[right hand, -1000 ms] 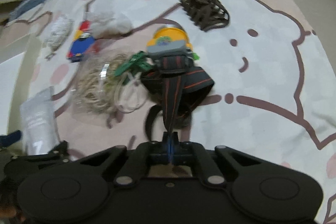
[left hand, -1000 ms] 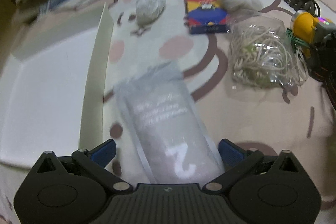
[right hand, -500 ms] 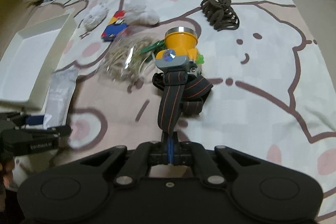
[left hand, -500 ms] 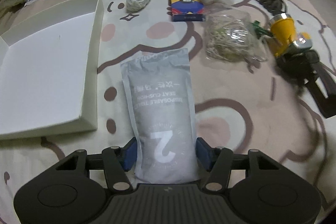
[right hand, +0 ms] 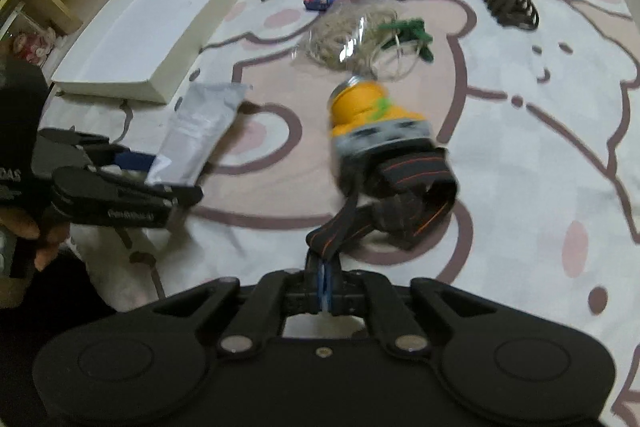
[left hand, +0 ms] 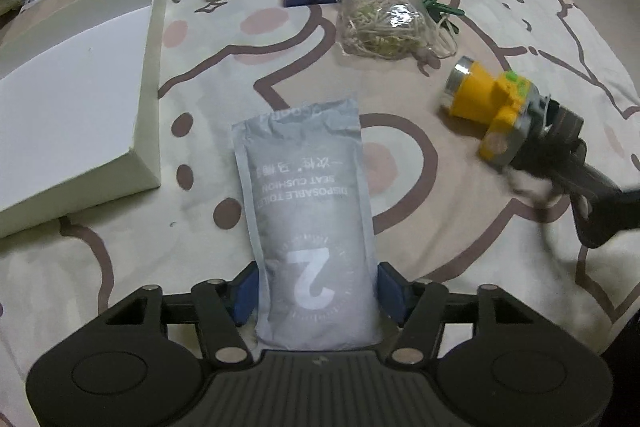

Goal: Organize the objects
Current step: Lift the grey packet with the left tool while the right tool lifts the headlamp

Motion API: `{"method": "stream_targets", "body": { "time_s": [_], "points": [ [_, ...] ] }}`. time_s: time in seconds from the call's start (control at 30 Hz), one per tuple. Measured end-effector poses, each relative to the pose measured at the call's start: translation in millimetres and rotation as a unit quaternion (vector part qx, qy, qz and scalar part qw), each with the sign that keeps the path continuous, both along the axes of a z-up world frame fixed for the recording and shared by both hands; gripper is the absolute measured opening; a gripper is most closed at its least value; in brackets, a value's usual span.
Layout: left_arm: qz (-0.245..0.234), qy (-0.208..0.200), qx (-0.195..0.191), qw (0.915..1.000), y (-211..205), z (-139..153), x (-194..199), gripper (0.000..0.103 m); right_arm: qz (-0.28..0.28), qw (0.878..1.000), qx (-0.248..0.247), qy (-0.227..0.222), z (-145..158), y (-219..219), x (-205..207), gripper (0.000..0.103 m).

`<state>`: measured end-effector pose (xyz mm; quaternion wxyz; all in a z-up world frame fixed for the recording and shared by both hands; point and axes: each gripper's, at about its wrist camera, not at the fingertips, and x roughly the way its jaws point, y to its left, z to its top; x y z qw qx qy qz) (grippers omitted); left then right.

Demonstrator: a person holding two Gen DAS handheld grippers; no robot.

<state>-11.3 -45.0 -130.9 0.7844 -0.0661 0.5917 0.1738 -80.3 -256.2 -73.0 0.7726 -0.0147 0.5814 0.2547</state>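
The left gripper (left hand: 318, 291) holds the grey pouch (left hand: 308, 211), its jaws easing apart with the pouch between the blue pads; the right gripper (right hand: 323, 281) pinches the strap of the yellow headlamp (right hand: 370, 115), jaws beginning to open. Both items hang above the bedspread (left hand: 500, 39), so the step is probably transport to the white box (right hand: 156, 15) at its left edge. Pouch reads "DISPOSABLE TOILET SEAT CUSHION", "2".

Grey pouch (left hand: 308, 203) w/ white print, yellow headlamp (left hand: 486, 107) (black/orange-striped strap), white box (left hand: 76, 83), pink-spotted bedsheet (left hand: 520, 19).
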Motion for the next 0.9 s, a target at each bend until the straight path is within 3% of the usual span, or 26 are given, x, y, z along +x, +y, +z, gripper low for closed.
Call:
{"method": "stream_targets", "body": {
  "time_s": [0.07,0.2,0.37,0.73,0.9],
  "points": [
    [0.001,0.0,-0.002,1.0,1.9,1.8,1.4,0.072,-0.013,1.0,0.009,-0.011,8.8,-2.9,7.1,0.026],
    [0.012,-0.005,-0.014,0.9998,7.8,6.3,8.0,0.08,-0.044,0.997,0.036,-0.049,32.0,-8.7,27.0,0.03],
    [0.024,-0.002,-0.013,0.9996,16.5,5.7,20.4,0.08,-0.033,0.995,0.012,-0.094,38.4,9.3,59.5,0.031],
    [0.054,0.009,-0.033,0.9979,27.6,-2.8,28.4,0.08,0.076,0.989,-0.109,-0.06,-16.2,64.7,93.8,0.03],
    [0.061,0.018,-0.024,0.9977,25.4,-8.9,28.9,0.08,0.11,0.984,-0.137,-0.036,-33.2,71.7,95.0,0.037]
  ]
}}
